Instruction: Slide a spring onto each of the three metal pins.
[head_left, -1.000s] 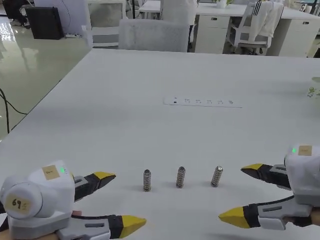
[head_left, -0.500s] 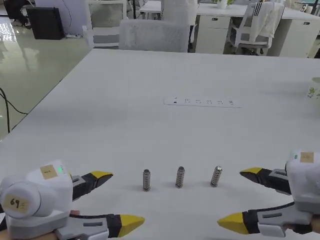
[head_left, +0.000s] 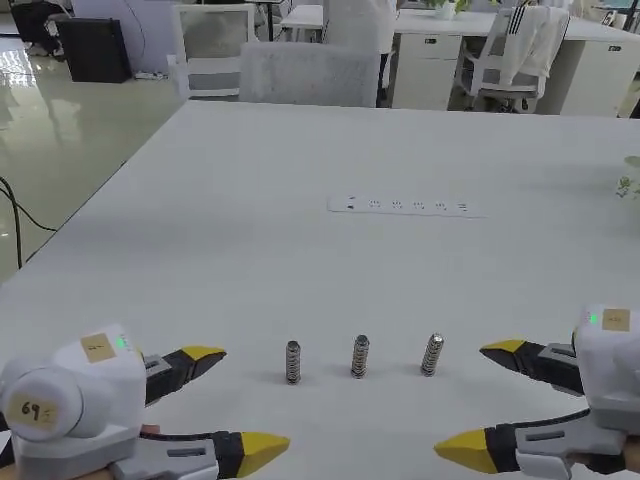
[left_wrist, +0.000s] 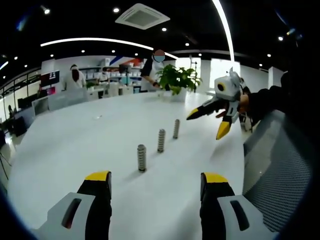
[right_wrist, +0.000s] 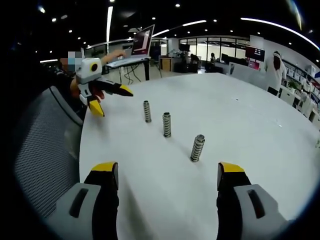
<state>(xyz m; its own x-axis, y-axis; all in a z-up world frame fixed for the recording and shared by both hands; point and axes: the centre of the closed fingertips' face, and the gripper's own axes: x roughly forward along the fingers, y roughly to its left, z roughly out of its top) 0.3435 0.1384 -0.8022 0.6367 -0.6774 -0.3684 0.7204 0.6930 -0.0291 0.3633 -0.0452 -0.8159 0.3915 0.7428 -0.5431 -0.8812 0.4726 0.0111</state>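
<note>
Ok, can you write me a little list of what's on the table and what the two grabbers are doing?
table: white, wide
left pin: standing up
middle pin: standing up
right pin: standing, leaning a little
springs: one on each pin
left gripper: open, holding nothing, left of the row
right gripper: open, holding nothing, right of the row
socket strip: flat on the table, farther back

White left tongs (head_left: 235, 398) marked 69, white right tongs (head_left: 472, 398), yellow-tipped black jaws
</note>
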